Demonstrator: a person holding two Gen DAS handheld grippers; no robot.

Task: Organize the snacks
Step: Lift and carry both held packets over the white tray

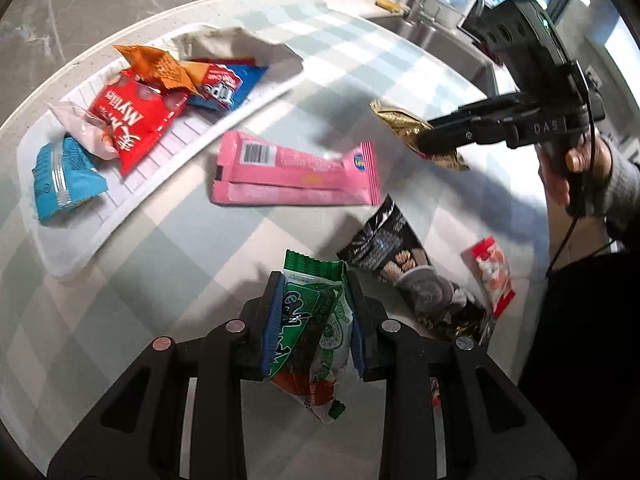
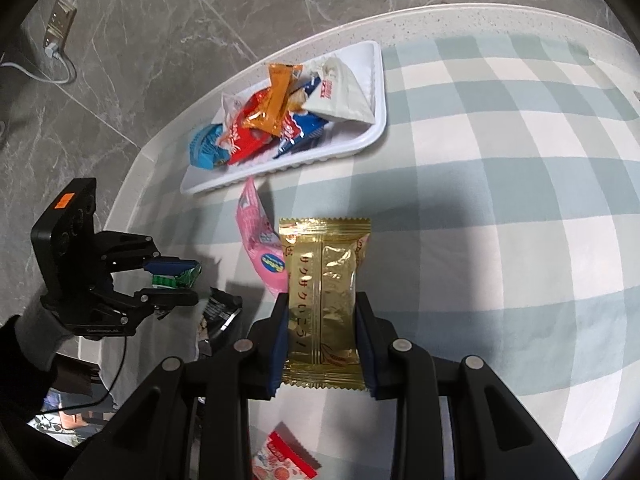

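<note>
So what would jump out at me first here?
Probably the two snacks held up off the checked cloth: the left hand-held gripper clamps a green packet, the right hand-held gripper a gold packet. Beyond them, a white tray near the counter's edge is heaped with bright wrappers.

A cloth (image 2: 500, 160) checked in pale green and white covers the counter. At the upper left of the left wrist view a white ribbed tray (image 1: 132, 184) carries a red packet (image 1: 136, 120) with white lettering, an orange packet (image 1: 156, 66), a light blue packet (image 1: 60, 180) and a red-and-blue packet (image 1: 224, 88). Mid-frame lies a pink wrapper (image 1: 296, 172) with a black barcode; to its lower right are a black packet (image 1: 396, 256) and a small red-and-white sachet (image 1: 494, 276). Blue pads (image 1: 272, 320) flank a green, white and red packet (image 1: 316, 324). In the right wrist view a shiny gold packet (image 2: 324, 300) bears red script.
</note>
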